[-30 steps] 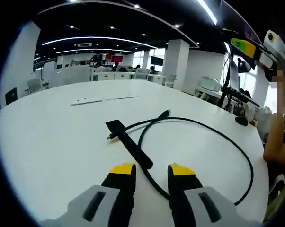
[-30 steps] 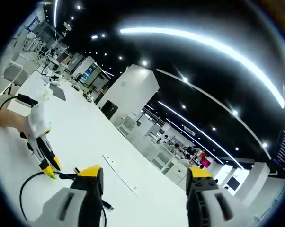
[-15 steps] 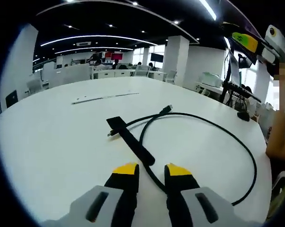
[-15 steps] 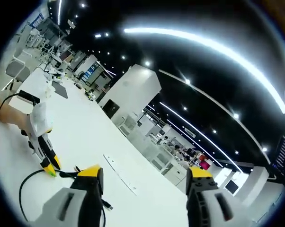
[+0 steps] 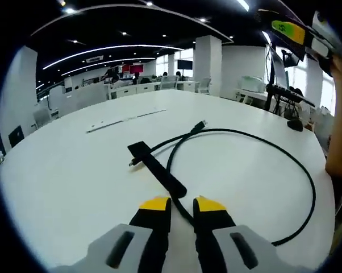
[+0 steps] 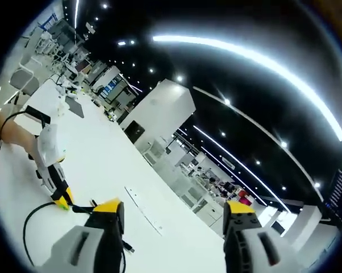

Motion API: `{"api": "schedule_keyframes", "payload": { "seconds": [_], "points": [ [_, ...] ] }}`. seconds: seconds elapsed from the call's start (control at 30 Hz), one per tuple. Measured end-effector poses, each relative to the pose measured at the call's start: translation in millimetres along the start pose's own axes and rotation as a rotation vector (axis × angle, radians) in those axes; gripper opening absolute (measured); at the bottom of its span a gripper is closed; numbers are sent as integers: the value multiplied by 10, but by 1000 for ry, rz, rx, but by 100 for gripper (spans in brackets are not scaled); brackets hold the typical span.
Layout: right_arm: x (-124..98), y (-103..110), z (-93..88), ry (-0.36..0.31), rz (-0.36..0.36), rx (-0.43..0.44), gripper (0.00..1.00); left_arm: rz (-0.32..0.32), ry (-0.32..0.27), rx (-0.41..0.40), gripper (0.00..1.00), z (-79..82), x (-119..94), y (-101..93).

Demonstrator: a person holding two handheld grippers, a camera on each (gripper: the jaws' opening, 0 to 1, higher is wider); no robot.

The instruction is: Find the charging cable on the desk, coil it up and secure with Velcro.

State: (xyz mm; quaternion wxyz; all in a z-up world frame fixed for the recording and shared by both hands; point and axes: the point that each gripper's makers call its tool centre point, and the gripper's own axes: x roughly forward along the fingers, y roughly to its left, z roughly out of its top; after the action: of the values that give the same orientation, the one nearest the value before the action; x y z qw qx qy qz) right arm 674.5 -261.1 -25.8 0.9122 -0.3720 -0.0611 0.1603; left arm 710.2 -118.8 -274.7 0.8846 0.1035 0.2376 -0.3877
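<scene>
My left tongs (image 5: 180, 203) hang low over the white desk (image 5: 63, 170), their yellow-tipped jaws drawn close with only a narrow gap, and the black charging cable (image 5: 256, 149) runs up out of that gap; I cannot tell whether the jaws actually pinch it or merely straddle it. The cable lies on the desk in one wide loop that sweeps out to the right and curls back, its two plug ends resting near the middle of the tabletop. A flat black Velcro strap (image 5: 157, 170) lies across the cable just ahead of my jaws, touching it. My right tongs (image 6: 174, 211) are lifted and tilted towards the ceiling lights, jaws spread wide with nothing between them. In the right gripper view, the left tongs' tips touch down beside the cable's curve (image 6: 30, 224).
</scene>
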Motion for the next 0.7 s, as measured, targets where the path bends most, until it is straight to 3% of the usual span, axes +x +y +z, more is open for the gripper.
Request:
{"api": "schedule_keyframes", "payload": {
  "seconds": [0.33, 0.7],
  "points": [
    [-28, 4, 50, -12, 2, -21, 71, 22, 22, -5, 9, 6, 3, 67],
    [2, -26, 8, 1, 5, -16, 71, 41, 1, -10, 7, 46, 60, 183]
  ]
}}
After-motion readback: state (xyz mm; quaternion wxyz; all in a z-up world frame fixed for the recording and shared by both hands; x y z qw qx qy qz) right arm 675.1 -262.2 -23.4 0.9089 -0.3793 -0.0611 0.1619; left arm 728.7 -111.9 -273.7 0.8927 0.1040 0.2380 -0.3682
